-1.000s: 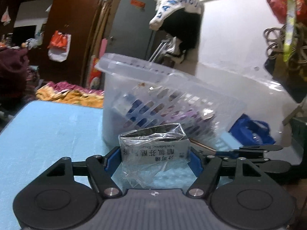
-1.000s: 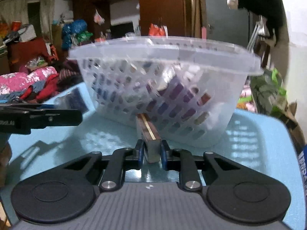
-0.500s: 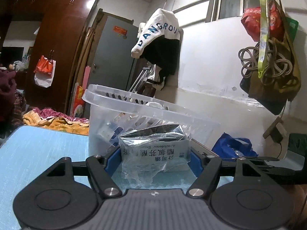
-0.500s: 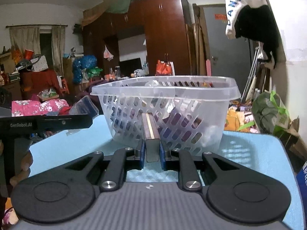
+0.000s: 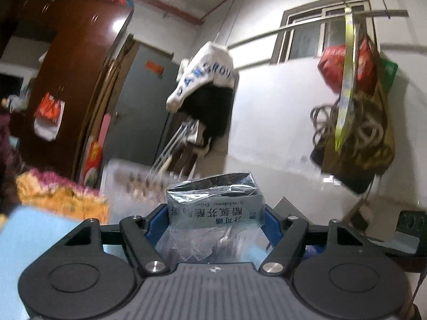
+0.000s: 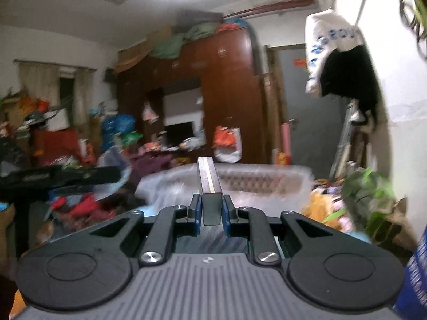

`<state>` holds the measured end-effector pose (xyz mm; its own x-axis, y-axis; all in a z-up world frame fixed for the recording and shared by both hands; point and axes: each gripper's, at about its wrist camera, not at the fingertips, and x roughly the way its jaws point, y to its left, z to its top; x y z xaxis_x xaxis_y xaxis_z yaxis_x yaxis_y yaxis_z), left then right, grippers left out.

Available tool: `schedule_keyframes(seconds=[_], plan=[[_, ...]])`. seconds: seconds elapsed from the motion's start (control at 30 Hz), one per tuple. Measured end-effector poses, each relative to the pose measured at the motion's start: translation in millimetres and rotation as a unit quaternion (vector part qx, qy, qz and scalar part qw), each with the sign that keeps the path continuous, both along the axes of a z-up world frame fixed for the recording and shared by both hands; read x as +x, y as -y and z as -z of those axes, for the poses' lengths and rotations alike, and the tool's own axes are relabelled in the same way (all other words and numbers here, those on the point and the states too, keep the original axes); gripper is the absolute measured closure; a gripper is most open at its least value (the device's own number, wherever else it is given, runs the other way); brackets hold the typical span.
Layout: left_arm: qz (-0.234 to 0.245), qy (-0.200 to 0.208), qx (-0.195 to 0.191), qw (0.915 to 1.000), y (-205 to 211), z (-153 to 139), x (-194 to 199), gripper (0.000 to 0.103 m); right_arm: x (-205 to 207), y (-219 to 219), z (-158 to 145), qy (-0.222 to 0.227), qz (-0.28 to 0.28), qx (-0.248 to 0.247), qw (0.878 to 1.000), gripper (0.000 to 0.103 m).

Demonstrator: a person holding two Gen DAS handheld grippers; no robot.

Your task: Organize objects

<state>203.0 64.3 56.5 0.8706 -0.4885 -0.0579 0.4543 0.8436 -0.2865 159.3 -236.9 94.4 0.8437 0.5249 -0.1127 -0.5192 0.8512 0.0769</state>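
My left gripper (image 5: 214,214) is shut on a grey medicine box (image 5: 214,208) wrapped in clear plastic, held up in the air. The clear slotted plastic basket (image 5: 125,184) is blurred, low and to the left behind it. My right gripper (image 6: 210,209) is shut on a thin dark box with a gold stripe (image 6: 209,181), held edge-on, raised to about the rim of the basket (image 6: 267,178), which is blurred just beyond. The left gripper's finger (image 6: 61,177) shows at the left of the right wrist view.
The light blue table (image 5: 34,237) shows at the lower left. A white and black jacket (image 5: 205,93) hangs on the wall. Bags and coiled rope (image 5: 355,133) hang at the right. A wardrobe (image 6: 213,93), clutter and a plant (image 6: 371,197) fill the room.
Both grippers have risen and tilted upward with their boxes. The basket has dropped low in both views and the ceiling now shows.
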Motion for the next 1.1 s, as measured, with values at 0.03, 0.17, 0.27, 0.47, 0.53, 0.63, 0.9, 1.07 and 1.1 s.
schedule_keyframes(seconds=[0.03, 0.17, 0.27, 0.47, 0.53, 0.63, 0.9, 1.07, 1.1], plan=[[-0.012, -0.002, 0.012, 0.9999, 4, -18, 9, 0.028, 10, -2, -16, -0.005, 0.008, 0.0, 1.0, 0.085], [-0.051, -0.044, 0.046, 0.9967, 19, -56, 59, 0.028, 64, -25, -57, -0.04, 0.041, -0.045, 0.997, 0.085], [-0.079, -0.094, 0.068, 0.9901, 26, -51, 99, 0.027, 101, -44, -53, -0.074, 0.051, -0.088, 0.992, 0.085], [-0.097, -0.16, 0.086, 0.9785, 26, -23, 136, 0.02, 107, -51, -29, -0.062, 0.065, -0.107, 0.99, 0.007], [-0.095, -0.148, 0.089, 0.9803, 22, -26, 124, 0.008, 89, -38, -31, -0.041, 0.054, -0.082, 0.994, 0.0], [-0.108, -0.097, 0.09, 0.9853, 16, -31, 90, 0.003, 61, -20, -30, -0.032, 0.053, -0.066, 0.996, 0.0], [-0.124, -0.046, 0.109, 0.9851, 5, -19, 17, 0.0, 5, 10, 4, -0.043, 0.17, -0.051, 0.983, 0.0], [-0.12, -0.062, 0.098, 0.986, -7, -21, 15, 0.0, 10, 24, -3, -0.063, 0.116, -0.031, 0.991, 0.0], [-0.122, -0.064, 0.097, 0.9857, -7, -23, 15, 0.0, 12, 24, -5, -0.066, 0.122, -0.022, 0.99, 0.0]])
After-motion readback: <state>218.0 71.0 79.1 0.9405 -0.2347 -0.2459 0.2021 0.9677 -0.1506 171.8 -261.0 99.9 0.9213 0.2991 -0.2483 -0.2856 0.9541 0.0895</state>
